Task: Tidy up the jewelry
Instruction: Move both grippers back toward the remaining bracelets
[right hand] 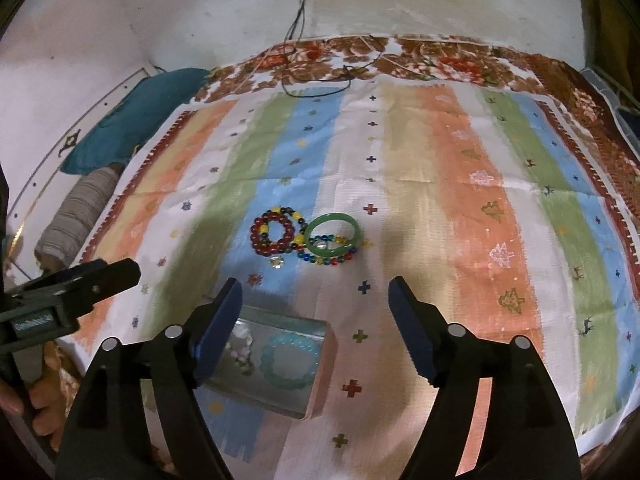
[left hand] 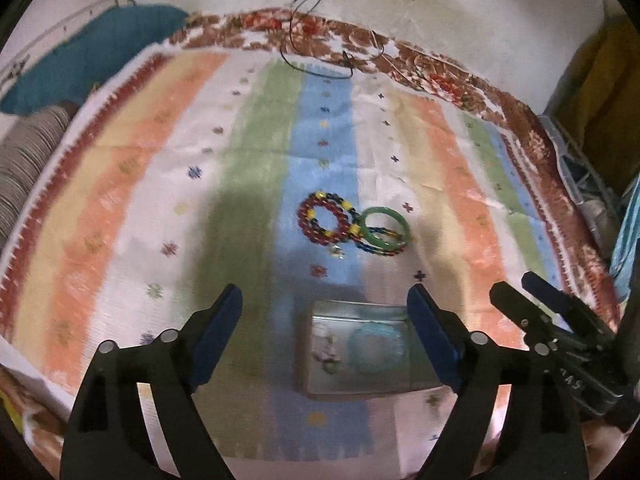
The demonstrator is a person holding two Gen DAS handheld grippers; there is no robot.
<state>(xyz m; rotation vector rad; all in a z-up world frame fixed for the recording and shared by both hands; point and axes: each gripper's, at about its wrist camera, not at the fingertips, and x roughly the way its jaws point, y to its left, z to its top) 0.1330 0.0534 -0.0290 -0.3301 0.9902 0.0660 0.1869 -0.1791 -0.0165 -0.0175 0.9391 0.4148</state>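
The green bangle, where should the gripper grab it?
Pinch the far arc of the green bangle from above, one finger inside the ring and one outside. It lies flat, and its near side sits on a multicolor bead bracelet, so the far side is freer.

Your left gripper (left hand: 325, 312) points steeply downward with its blue-padded jaws spread wide and nothing pressed between the pads. Your right gripper (right hand: 316, 304) tilts down much the same, jaws also wide apart and gripping nothing. The two claws sit side by side, each showing at the edge of the other's view. Your fingers (right hand: 38, 404) wrap the left handle.
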